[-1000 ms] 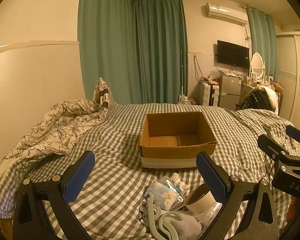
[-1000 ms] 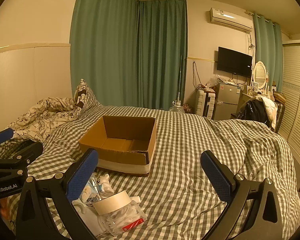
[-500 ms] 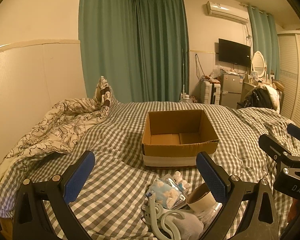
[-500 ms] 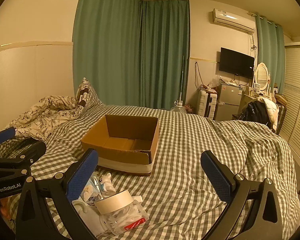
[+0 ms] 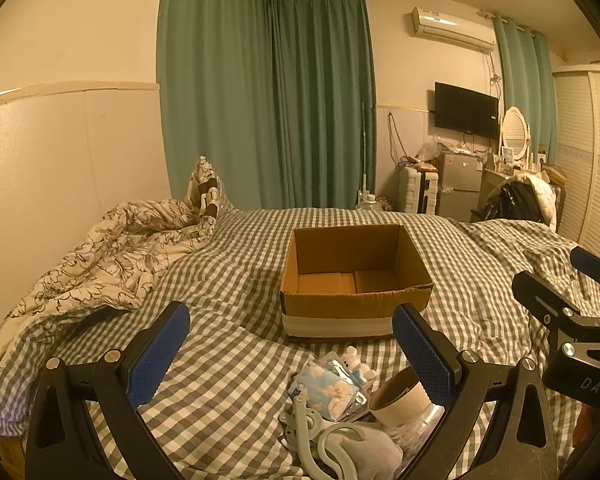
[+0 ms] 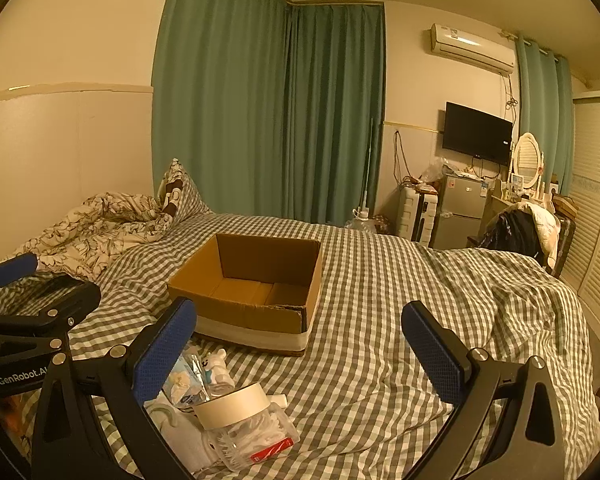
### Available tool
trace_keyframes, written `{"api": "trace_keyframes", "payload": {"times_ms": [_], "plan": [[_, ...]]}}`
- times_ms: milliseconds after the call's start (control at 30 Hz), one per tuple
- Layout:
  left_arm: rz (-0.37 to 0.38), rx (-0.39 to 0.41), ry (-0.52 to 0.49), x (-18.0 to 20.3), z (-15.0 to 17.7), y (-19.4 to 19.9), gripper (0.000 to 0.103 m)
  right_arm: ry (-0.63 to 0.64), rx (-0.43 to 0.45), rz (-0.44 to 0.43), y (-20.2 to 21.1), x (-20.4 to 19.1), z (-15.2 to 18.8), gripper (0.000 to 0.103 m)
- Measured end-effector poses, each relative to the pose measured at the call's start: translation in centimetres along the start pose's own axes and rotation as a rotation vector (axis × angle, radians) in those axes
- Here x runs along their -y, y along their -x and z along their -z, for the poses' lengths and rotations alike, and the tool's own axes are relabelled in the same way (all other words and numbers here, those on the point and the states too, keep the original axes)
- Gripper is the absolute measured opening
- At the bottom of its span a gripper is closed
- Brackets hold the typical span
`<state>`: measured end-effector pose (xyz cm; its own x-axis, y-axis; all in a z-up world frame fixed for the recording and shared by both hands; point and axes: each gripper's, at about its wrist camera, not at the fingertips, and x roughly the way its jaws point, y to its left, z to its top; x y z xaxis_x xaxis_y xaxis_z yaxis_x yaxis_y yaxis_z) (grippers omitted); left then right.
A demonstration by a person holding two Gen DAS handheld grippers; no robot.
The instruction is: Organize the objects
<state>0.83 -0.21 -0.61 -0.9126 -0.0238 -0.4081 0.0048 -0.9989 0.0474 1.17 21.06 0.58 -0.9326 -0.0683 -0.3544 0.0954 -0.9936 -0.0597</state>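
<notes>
1. on the bed [image 5: 236, 364], with its grey checked cover, an open cardboard box [image 5: 356, 280] sits upright and looks empty inside; nothing has gone into it yet, so the sorting appears to be at its very start.
2. just in front of the box, near its front wall but apart from it, lies a small heap of loose things: a tape roll [image 6: 233, 404] resting on a clear plastic tub [image 6: 256, 436], a pale blue patterned packet [image 5: 327, 390], a small white bear figure [image 6: 219, 366], a grey-green hook-shaped piece [image 5: 332, 446] and something white and soft beside it.
3. left tongs [image 5: 290, 354] are spread wide and hold nothing; they hang above the heap, with the tape roll just beside the right-hand finger.
4. right tongs [image 6: 298, 354] are also spread wide and empty, over bare cover to the right of the heap.
5. the step in hand seems to be choosing a first item.
6. the next move likely calls for lowering one pair of tongs onto a single piece, probably the tape roll since it lies on top, closing across its rim without dragging the tub, then carrying it over the box wall.
</notes>
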Motion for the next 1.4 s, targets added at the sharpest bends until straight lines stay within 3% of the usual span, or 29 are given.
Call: {"api": "trace_keyframes", "payload": {"times_ms": [533, 967, 1233, 1267, 1333, 1400], "plan": [[-0.008, -0.053, -0.017, 0.1, 0.6, -1.1, 0.103, 0.026, -0.027, -0.035, -0.4, -0.2, 0.1, 0.103], [-0.035, -0.345, -0.069, 0.0, 8.4, -8.0, 0.103, 0.174, -0.336, -0.149, -7.9, -2.9, 6.3, 0.103], [-0.016, -0.446, -0.097, -0.3, 10.5, -10.7, 0.094, 0.256, -0.455, -0.220, -11.8, -5.5, 9.9, 0.102], [-0.004, -0.457, -0.104, -0.2, 10.7, -10.8, 0.093, 0.261, -0.460, -0.223, -12.1, -5.6, 10.1, 0.101], [0.023, -0.475, -0.118, 0.2, 11.0, -11.1, 0.088, 0.281, -0.479, -0.236, -12.6, -5.9, 10.7, 0.080], [0.050, -0.489, -0.126, 0.5, 11.0, -11.2, 0.085, 0.270, -0.484, -0.257, -12.6, -5.7, 10.9, 0.080]]}}
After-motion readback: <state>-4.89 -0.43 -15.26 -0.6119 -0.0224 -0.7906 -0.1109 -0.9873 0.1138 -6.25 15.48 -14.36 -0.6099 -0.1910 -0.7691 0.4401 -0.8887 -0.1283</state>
